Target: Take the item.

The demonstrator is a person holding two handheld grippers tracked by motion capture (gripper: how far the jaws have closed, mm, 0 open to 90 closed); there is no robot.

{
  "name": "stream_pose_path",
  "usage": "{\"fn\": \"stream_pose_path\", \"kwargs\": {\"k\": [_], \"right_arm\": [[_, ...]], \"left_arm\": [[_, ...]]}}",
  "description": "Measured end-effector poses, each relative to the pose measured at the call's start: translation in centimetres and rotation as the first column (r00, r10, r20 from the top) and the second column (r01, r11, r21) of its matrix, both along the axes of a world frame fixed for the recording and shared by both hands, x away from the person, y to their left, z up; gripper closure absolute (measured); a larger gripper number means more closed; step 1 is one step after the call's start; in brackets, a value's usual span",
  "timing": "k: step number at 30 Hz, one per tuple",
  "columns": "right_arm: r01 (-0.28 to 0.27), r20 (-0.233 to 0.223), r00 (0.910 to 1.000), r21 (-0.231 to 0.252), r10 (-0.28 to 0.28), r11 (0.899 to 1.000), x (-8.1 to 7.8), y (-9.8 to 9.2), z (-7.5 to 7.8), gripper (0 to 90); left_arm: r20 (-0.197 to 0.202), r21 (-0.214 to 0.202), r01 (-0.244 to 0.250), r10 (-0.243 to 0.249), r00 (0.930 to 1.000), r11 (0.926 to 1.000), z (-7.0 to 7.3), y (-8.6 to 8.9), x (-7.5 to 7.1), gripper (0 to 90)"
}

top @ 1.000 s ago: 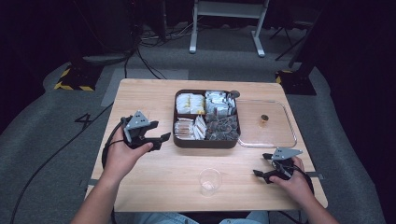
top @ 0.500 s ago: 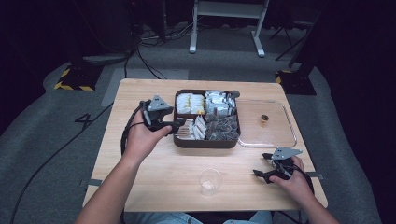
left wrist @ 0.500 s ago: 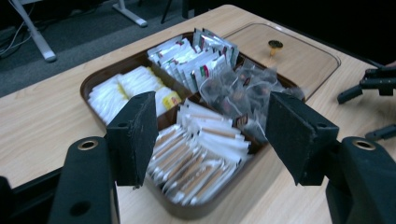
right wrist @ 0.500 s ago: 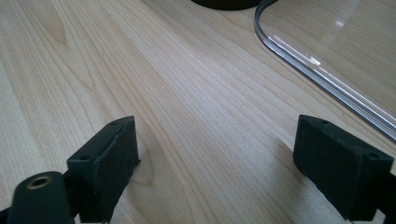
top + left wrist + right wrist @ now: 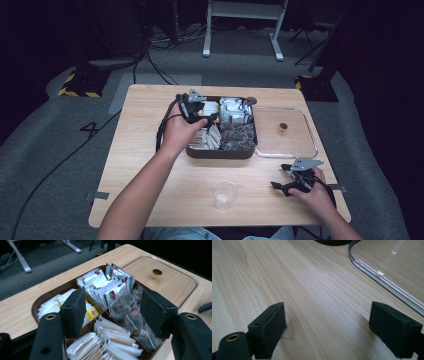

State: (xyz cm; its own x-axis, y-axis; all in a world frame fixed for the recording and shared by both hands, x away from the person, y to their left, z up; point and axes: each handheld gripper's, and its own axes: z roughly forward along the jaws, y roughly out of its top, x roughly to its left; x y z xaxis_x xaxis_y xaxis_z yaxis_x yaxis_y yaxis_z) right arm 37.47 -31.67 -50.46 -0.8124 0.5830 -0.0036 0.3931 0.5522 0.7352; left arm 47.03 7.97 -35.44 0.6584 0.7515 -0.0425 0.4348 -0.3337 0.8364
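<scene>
Left claw (image 5: 209, 118) part open, jaws just closing, nothing gripped; over dark brown compartmented tray (image 5: 222, 152) of white sachets (image 5: 110, 287), counter centre. Right claw (image 5: 281, 175) wide, empty, near right, beside clear plastic lid (image 5: 312, 150).

The table (image 5: 150, 150) carries one dark compartment tray (image 5: 220, 151), one clear lid (image 5: 287, 145) with one brass knob (image 5: 283, 128), and one clear plastic cup (image 5: 224, 194). The tray is divided into four compartments: one with yellow-tagged white sachets (image 5: 53, 305), one with white packets printed red and green (image 5: 107, 287), one with clear pouches of dark contents (image 5: 130, 315), and one with plain white and tan stick packets (image 5: 110, 342); packets per compartment are too tightly stacked to count. Two handheld grippers are present, the left gripper (image 5: 204, 116) and the right gripper (image 5: 281, 177), each with two black jaws.
</scene>
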Motion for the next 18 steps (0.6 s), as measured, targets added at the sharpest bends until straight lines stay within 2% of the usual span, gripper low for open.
{"fn": "stream_pose_path", "kwargs": {"k": [4,5,6,9,10,11,13,14,18], "right_arm": [[0.000,-0.001,1.0000,0.000,0.000,1.000,0.0,0.0,0.0,14.3],[0.000,-0.001,1.0000,0.000,0.000,1.000,0.0,0.0,0.0,14.3],[0.000,0.000,1.0000,0.000,0.000,1.000,0.0,0.0,0.0,14.3],[0.000,0.000,1.0000,0.000,0.000,1.000,0.0,0.0,0.0,14.3],[0.000,0.000,1.0000,0.001,0.000,1.000,0.0,0.0,0.0,14.4],[0.000,0.000,1.0000,0.000,0.000,1.000,0.0,0.0,0.0,14.5],[0.000,-0.002,1.0000,0.001,0.000,1.000,0.0,0.0,0.0,14.5],[0.000,-0.002,1.0000,0.001,0.000,1.000,0.0,0.0,0.0,14.7],[0.001,-0.003,1.0000,0.001,-0.001,1.000,0.0,0.0,0.0,14.6]], "left_arm": [[0.001,0.006,-0.016,0.016,0.9999,0.9999,-1.0,-0.7,2.0,39.1],[0.001,0.006,-0.016,0.016,0.9999,0.9999,-1.0,-0.7,2.0,39.3],[-0.011,0.010,-0.019,0.019,0.9998,0.9998,-1.5,-1.0,3.0,39.3],[-0.032,0.021,-0.022,0.023,0.9992,0.9995,-2.2,-1.1,4.4,39.3],[-0.032,0.021,-0.022,0.023,0.9992,0.9995,-2.2,-1.1,4.4,39.6],[-0.041,0.040,-0.017,0.019,0.9990,0.9990,-2.6,-1.2,5.3,40.6],[-0.047,0.044,-0.021,0.023,0.9986,0.9988,-2.8,-1.2,5.7,40.5],[-0.067,0.038,-0.034,0.037,0.9971,0.9987,-3.2,-1.2,6.4,40.9],[-0.096,0.070,-0.050,0.056,0.9938,0.9963,-4.1,-1.4,7.6,41.7]]}}
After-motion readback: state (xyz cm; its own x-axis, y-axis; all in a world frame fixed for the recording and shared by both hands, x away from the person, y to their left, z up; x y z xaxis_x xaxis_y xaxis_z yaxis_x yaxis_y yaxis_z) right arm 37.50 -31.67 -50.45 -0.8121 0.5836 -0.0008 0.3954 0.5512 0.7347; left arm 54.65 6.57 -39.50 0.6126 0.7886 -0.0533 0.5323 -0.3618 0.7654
